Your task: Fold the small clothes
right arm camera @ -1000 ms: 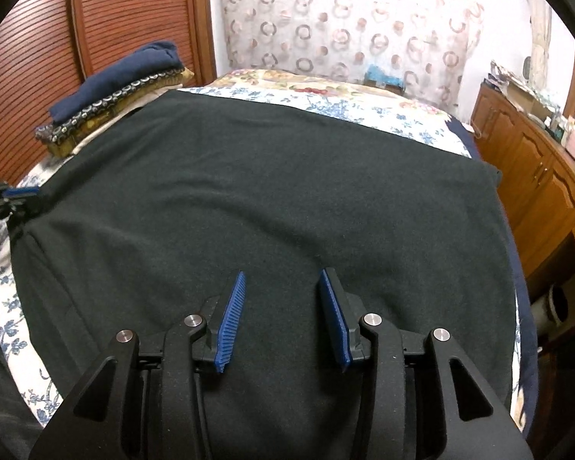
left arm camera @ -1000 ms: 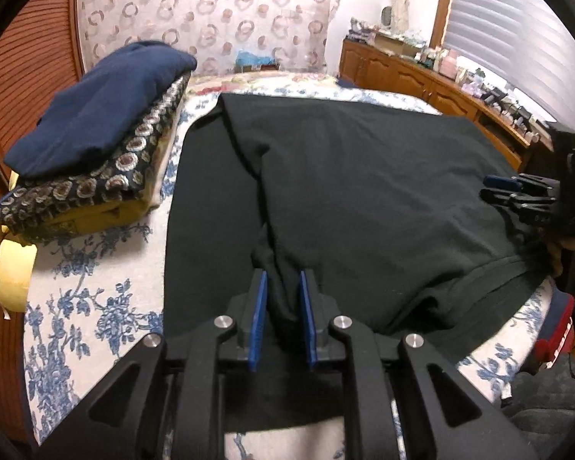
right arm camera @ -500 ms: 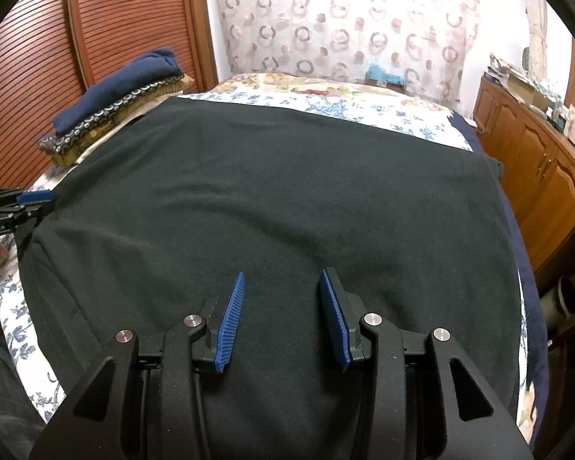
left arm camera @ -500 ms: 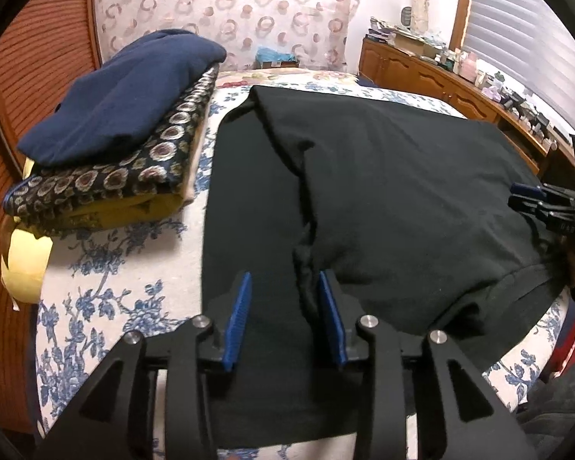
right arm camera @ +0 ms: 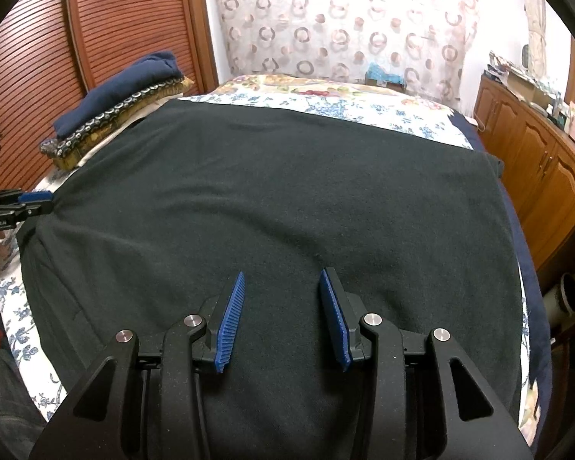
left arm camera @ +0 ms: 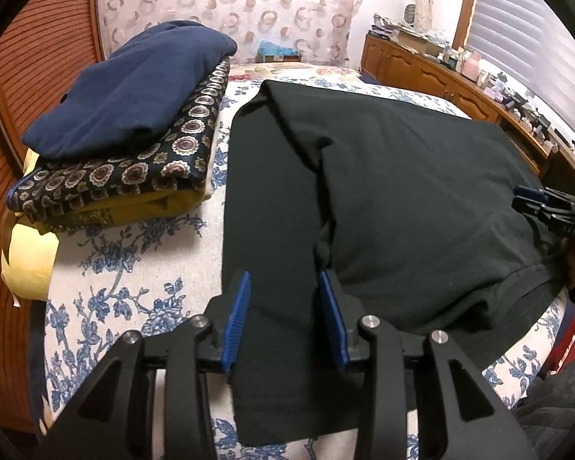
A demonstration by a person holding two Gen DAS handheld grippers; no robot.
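Black fleece garment [left arm camera: 402, 191] spread wide across the blue-flowered white bedspread [left arm camera: 134, 268], and the left gripper [left arm camera: 283, 322] sits right over its near left part, blue-padded jaws set wide apart with nothing pinched between them. Beneath those jaws lies a flat single-layer strip of the garment, smooth and dark; just beyond the tips a folded-over flap begins, its edge running as a raised diagonal ridge toward the garment's far corner, with a small bunched knot of cloth where the ridge ends near the gripper. On the garment's right, the thicker layer rumples into a rolled hem near the bed's edge. Over to the right gripper [right arm camera: 283, 318]: jaws also wide, holding nothing, poised above the garment's broad main panel, which looks soft, matte and nearly wrinkle-free, with only faint ripples. Left of the garment, just beside its edge, a stack of folded clothes [left arm camera: 122, 142] rests on the bedspread, navy on top, a medallion-patterned piece under it, mustard below. Right of the garment runs a wooden cabinet [right arm camera: 536, 161].
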